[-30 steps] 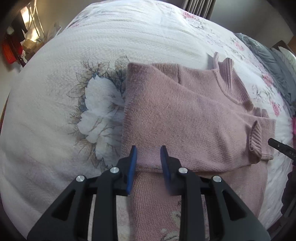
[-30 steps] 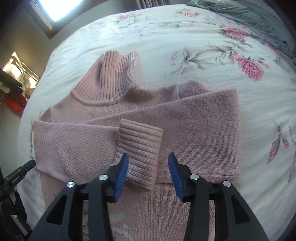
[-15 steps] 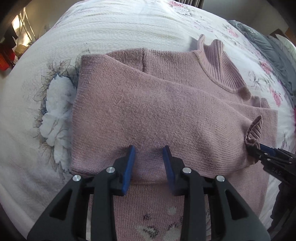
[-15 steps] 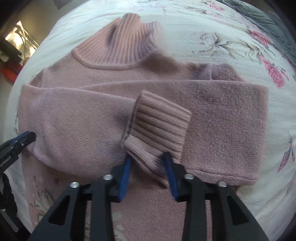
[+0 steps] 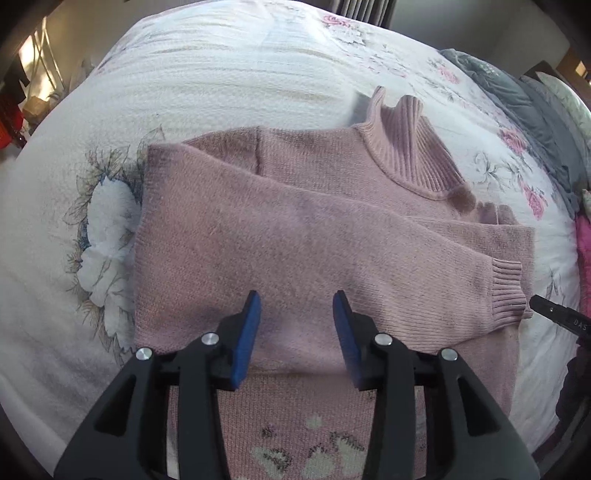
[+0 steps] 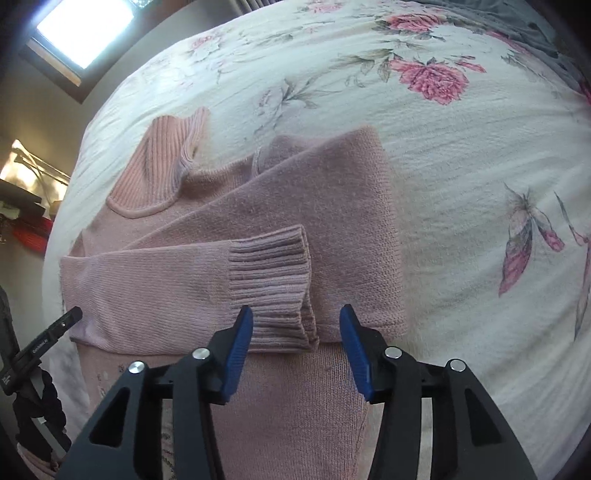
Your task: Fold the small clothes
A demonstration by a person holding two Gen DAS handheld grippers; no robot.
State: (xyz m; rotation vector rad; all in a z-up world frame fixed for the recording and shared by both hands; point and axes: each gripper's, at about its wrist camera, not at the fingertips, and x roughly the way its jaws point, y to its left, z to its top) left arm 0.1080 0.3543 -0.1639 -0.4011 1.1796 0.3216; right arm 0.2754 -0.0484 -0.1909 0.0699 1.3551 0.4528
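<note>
item: pink knit turtleneck sweater (image 5: 317, 236), lying flat on a white floral bedspread (image 5: 207, 74), front side up, both sleeves folded across the chest. ribbed collar (image 5: 410, 147) stands slightly raised at the far edge. upper sleeve runs from the sweater's left-view shoulder across to a ribbed cuff (image 5: 506, 291), which lies flat near the opposite side edge; in the right wrist view the same cuff (image 6: 271, 284) rests on top of the other folded sleeve (image 6: 332, 206). a pale flower motif (image 5: 314, 450) shows on the lower front, partly hidden behind the gripper frame. left gripper (image 5: 296, 332): blue-padded fingers spread apart, holding nothing, poised above the lower edge of the folded sleeve. right gripper (image 6: 296, 341): fingers likewise spread wide, empty, just in front of the cuff's lower corner; whether a pad touches the knit cannot be told. each gripper's black tip appears at the edge of the other's view. surroundings: grey blanket (image 5: 517, 92) at the far side of the bed, bright window (image 6: 81, 29) above the far corner.
</note>
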